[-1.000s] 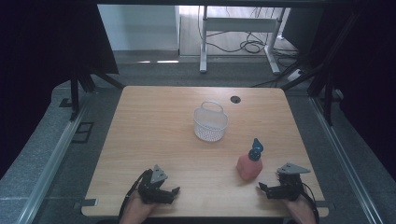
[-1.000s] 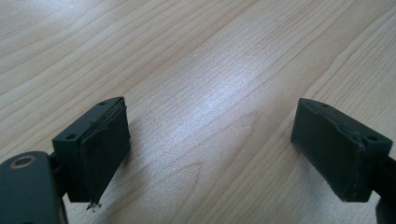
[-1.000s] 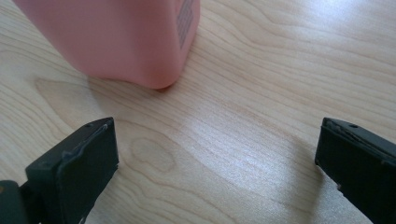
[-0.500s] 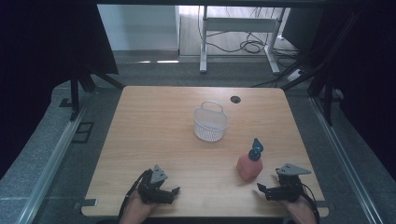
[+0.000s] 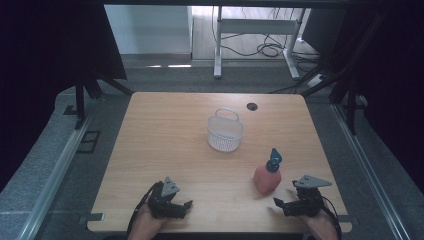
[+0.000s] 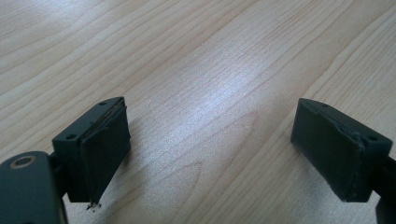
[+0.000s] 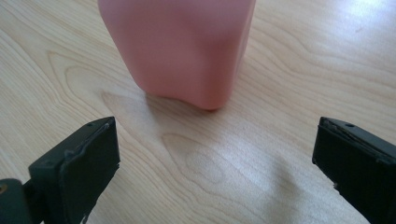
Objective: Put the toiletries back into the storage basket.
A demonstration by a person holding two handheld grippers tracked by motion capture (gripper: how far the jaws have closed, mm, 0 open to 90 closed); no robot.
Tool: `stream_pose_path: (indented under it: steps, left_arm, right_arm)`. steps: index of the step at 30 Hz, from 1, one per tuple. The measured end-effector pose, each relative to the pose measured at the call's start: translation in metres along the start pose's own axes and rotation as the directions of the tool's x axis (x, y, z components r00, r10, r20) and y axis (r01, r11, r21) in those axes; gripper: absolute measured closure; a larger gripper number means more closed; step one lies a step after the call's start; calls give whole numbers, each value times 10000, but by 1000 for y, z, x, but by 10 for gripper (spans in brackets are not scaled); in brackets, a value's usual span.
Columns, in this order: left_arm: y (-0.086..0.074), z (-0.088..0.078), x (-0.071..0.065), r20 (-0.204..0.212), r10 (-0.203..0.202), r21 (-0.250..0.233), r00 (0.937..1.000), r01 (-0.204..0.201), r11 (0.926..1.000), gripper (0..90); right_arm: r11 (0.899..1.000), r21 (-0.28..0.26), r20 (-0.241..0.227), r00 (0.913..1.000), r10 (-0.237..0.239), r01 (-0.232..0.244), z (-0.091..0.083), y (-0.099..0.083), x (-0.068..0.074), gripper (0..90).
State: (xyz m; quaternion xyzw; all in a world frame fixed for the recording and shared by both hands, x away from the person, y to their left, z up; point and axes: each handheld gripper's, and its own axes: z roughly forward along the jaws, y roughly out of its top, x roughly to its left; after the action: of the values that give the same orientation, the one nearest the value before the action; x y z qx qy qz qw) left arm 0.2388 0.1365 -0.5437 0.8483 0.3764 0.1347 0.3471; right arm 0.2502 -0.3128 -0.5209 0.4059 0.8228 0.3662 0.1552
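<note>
A pink spray bottle (image 5: 267, 179) with a blue trigger head stands upright on the wooden table (image 5: 165, 130), front right. Its pink base (image 7: 180, 46) rises just ahead of my right gripper (image 7: 212, 161), whose jaws stand wide apart with bare wood between them. In the high view the right gripper (image 5: 279, 204) sits at the front edge, just right of the bottle and pointing left. A white mesh basket (image 5: 225, 131) with a handle stands near the table's middle. My left gripper (image 5: 184, 206), front left, is open over bare wood (image 6: 210, 140).
A small black round cap (image 5: 251, 106) lies near the far edge of the table. Black frame legs stand on both sides of the table, and a white desk frame with cables is on the floor beyond.
The right gripper has edged a little to the left along the front edge, closer to the pink bottle. The left gripper, basket and bottle hold still.
</note>
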Motion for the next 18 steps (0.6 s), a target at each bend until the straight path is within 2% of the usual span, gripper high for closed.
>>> stream_pose_path:
  steps: [8,18]
  left_arm:
    - [0,0,0,-11,4,16,10000,-4,10000,113]
    - [0,0,0,-23,1,27,10000,-1,10000,113]
  right_arm:
    - [9992,-398,-62,9999,-108,105,-5,8,2,0]
    - [9970,-766,-347,9994,34,-60,-12,22,5,0]
